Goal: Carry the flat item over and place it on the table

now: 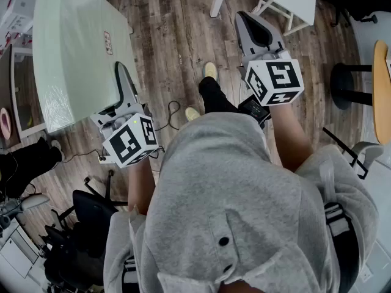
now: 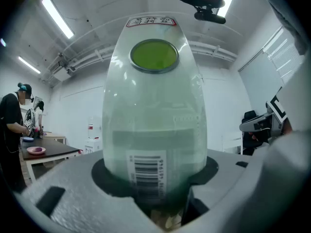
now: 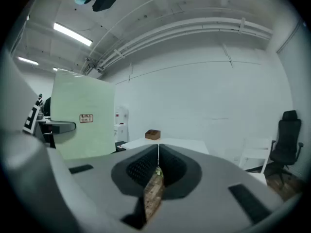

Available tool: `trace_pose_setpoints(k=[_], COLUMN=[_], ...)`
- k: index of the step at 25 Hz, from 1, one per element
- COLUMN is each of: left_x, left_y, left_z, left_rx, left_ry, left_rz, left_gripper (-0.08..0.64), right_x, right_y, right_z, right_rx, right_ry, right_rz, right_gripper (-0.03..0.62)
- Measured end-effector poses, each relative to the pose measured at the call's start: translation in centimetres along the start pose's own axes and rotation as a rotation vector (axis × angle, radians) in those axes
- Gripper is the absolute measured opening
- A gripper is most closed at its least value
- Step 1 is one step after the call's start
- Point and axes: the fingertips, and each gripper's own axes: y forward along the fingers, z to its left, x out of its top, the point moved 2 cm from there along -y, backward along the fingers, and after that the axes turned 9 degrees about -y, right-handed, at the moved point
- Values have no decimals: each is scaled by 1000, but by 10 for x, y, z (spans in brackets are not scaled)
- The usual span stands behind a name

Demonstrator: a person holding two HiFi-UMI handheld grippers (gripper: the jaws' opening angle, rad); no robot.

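The flat item is a large pale green board (image 1: 76, 47) wrapped in clear film, held up off the wood floor at the upper left of the head view. My left gripper (image 1: 122, 78) is shut on its near edge. In the left gripper view the board (image 2: 155, 110) fills the gap between the jaws, with a barcode label low on it. My right gripper (image 1: 247, 23) is shut with nothing in it, its jaws meeting in a thin line (image 3: 158, 152). The right gripper view shows the board (image 3: 82, 115) at the left and a white table (image 3: 170, 143) ahead.
A small brown box (image 3: 152, 134) sits on the white table. White furniture legs (image 1: 287, 8), a black stool (image 1: 348, 84) and a wooden round tabletop (image 1: 382, 90) stand to the right. A black chair (image 1: 91, 218) is lower left. A person (image 2: 12, 125) stands by a dark table.
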Motion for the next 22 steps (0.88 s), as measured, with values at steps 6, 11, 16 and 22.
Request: trace_pose_setpoints(k=[6, 11, 16, 22], left_x=[3, 5, 7, 3], left_y=[31, 72, 118, 173], left_z=[-28, -45, -56, -76], left_rx=[-22, -37, -44, -47], left_ry=[18, 36, 45, 56], left_rz=[1, 13, 29, 49], left_gripper=[279, 279, 279, 279], right_x=[-3, -5, -16, -20], right_y=[18, 40, 74, 113], right_z=[-34, -56, -78, -110], right_rx=[-16, 22, 31, 49], right_ry=[15, 20, 53, 45], right_rz=[-12, -28, 20, 18], right_gripper=[29, 28, 26, 28])
